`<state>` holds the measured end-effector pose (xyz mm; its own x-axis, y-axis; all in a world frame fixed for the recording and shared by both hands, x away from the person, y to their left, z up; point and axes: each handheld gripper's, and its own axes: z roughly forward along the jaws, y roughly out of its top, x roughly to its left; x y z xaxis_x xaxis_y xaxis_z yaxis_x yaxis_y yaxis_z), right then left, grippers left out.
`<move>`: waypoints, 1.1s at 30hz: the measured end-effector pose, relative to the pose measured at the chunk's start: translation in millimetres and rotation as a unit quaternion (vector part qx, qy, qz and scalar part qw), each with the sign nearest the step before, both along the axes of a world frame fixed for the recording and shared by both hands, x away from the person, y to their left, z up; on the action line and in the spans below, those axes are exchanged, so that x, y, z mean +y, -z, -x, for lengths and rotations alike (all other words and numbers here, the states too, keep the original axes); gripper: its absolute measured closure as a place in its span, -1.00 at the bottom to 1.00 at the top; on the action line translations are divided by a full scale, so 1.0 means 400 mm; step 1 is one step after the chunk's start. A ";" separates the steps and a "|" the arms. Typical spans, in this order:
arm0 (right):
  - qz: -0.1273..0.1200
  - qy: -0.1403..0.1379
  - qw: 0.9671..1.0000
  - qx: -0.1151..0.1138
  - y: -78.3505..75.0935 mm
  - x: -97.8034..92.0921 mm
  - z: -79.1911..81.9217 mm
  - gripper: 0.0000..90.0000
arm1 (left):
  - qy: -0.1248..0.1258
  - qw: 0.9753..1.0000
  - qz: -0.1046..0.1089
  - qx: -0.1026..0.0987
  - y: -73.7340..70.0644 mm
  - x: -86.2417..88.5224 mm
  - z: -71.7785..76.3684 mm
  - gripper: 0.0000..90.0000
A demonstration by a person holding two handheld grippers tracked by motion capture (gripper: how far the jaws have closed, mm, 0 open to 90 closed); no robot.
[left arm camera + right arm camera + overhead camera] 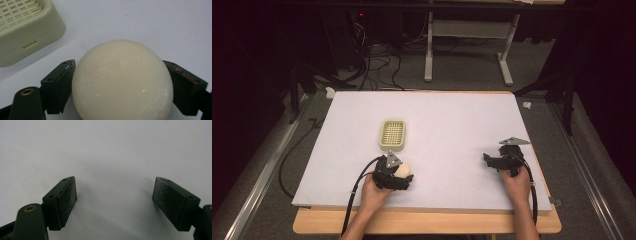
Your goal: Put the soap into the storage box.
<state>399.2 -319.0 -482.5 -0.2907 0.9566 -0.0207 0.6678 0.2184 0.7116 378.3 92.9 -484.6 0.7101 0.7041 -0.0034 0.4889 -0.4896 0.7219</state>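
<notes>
Cream ball (pixel 122 82) clamped between left gripper (pixel 120 87) jaws (both touching).

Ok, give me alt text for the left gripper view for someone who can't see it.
A smooth cream-white ball sits between the left gripper's two black jaws, which press against its sides, above a white table surface. At the upper left is the corner of a pale green tray with a gridded top.
</notes>
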 end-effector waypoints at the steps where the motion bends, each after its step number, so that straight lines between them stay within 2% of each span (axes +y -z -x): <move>1: 0.000 -0.001 1.000 0.000 0.000 0.000 0.000 -0.55 | 0.001 1.000 0.002 0.000 0.000 0.001 0.000 -0.58; 3: 0.000 0.000 1.000 0.000 0.000 0.000 0.000 -0.55 | 0.003 1.000 0.003 -0.003 -0.001 0.002 0.002 -0.47; 14: 0.000 -0.001 1.000 -0.001 0.000 -0.001 -0.001 -0.55 | 0.000 1.000 -0.001 0.000 -0.009 0.002 0.000 -0.46; 20: 0.000 -0.001 1.000 -0.001 0.000 -0.001 -0.001 -0.55 | -0.006 1.000 0.021 0.004 -0.035 0.021 -0.005 -0.46; 27: 0.000 -0.001 1.000 -0.001 0.000 -0.001 -0.001 -0.55 | -0.016 0.999 0.030 -0.004 -0.061 0.040 -0.017 -0.46; 30: 0.000 -0.001 1.000 0.000 0.000 0.000 0.000 -0.55 | -0.023 0.998 0.054 0.004 -0.072 0.053 -0.023 -0.46; 33: 0.000 -0.001 1.000 -0.001 0.000 -0.001 -0.001 -0.55 | -0.029 0.998 0.051 0.001 -0.081 0.062 -0.026 -0.46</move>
